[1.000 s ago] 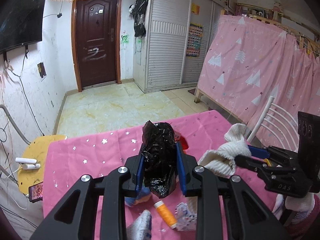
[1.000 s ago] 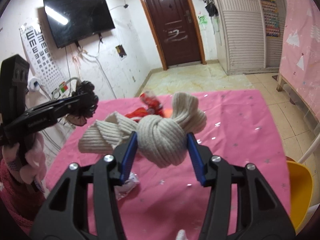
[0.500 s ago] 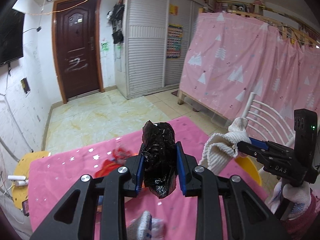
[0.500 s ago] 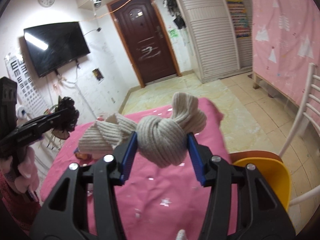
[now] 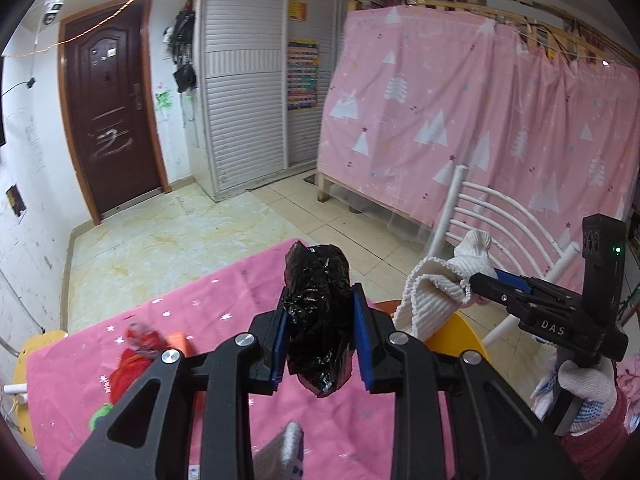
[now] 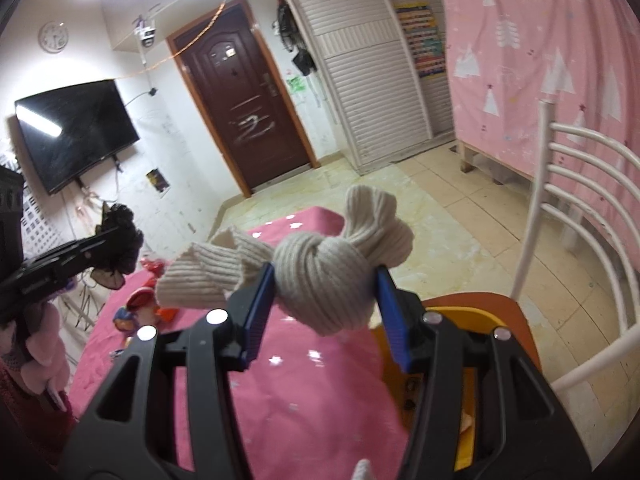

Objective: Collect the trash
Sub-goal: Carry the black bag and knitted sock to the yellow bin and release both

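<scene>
**Both loads swung toward the yellow bin at the surface's right edge**

Since 1.0 s ago, both cameras have panned right: the spool of thread and the scraps near the left tongs are out of view, and a yellow bin now shows beyond the right edge of the surface.

Near field, left wrist view: left tongs closed to a narrow gap on a crumpled black plastic bag, which bulges above and below the blue pads. Grip looks firm.

Near field, right wrist view: right tongs clamped at a wider gap on a knotted cream knit cloth; loose ends stick out left and up. The knot hangs just at the bin's near rim.

Mid field: red wrappers lie on the pink star cloth, untouched. A white slatted chair stands beside the bin.

Far field: tiled floor, brown door, pink curtain.

Step in hand, by judgement: carry phase, 2 items held, neither dropped yet.

Next move calls for: bringing each load over the bin mouth, then opening the tongs. The left load sits farther from the bin, so it needs more travel. Risk: cloth ends may snag on the rim.
</scene>
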`<state>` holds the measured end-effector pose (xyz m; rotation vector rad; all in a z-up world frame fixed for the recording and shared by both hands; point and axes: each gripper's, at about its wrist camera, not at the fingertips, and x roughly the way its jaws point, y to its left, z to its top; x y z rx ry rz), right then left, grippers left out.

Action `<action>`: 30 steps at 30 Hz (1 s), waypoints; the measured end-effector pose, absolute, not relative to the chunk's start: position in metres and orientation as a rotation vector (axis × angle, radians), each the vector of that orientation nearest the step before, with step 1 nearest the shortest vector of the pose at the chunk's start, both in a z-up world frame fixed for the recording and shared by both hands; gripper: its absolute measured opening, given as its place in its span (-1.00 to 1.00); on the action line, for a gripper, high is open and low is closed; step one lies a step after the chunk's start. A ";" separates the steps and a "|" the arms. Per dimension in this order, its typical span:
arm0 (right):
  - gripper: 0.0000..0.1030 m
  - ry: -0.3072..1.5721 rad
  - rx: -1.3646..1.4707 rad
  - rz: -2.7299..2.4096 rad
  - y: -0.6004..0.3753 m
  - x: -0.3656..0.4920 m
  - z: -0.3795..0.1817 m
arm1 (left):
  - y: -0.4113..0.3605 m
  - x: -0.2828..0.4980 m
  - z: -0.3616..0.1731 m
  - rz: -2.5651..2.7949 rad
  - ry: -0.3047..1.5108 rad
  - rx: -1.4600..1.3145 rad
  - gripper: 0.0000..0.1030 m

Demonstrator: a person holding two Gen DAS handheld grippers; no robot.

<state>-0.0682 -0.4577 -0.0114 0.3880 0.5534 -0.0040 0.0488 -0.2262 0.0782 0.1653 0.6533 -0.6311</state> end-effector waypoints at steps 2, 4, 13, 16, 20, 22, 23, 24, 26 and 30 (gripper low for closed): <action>-0.04 0.554 0.388 -0.036 -0.469 -0.072 -0.014 | -0.242 0.046 0.077 -0.651 0.654 0.177 -0.61; -0.04 0.555 0.390 -0.059 -0.479 -0.077 -0.017 | -0.254 0.044 0.074 -0.671 0.660 0.183 -0.61; -0.03 0.584 0.372 -0.146 -0.513 -0.094 -0.037 | -0.313 0.036 0.058 -0.756 0.707 0.197 -0.61; -0.03 0.602 0.349 -0.170 -0.518 -0.095 -0.044 | -0.330 0.034 0.052 -0.775 0.727 0.201 -0.61; 0.04 0.641 0.313 -0.186 -0.518 -0.090 -0.055 | -0.352 0.034 0.043 -0.800 0.758 0.205 -0.61; 0.19 0.649 0.316 -0.180 -0.519 -0.090 -0.060 | -0.362 0.033 0.039 -0.806 0.767 0.211 -0.61; 0.20 0.650 0.322 -0.175 -0.520 -0.090 -0.061 | -0.367 0.033 0.037 -0.810 0.773 0.213 -0.61; 0.20 0.648 0.333 -0.172 -0.523 -0.090 -0.062 | -0.371 0.032 0.035 -0.813 0.778 0.216 -0.61; 0.20 0.640 0.348 -0.177 -0.529 -0.093 -0.062 | -0.379 0.031 0.032 -0.818 0.788 0.221 -0.61; 0.20 0.616 0.396 -0.204 -0.546 -0.101 -0.061 | -0.391 0.030 0.027 -0.823 0.803 0.237 -0.58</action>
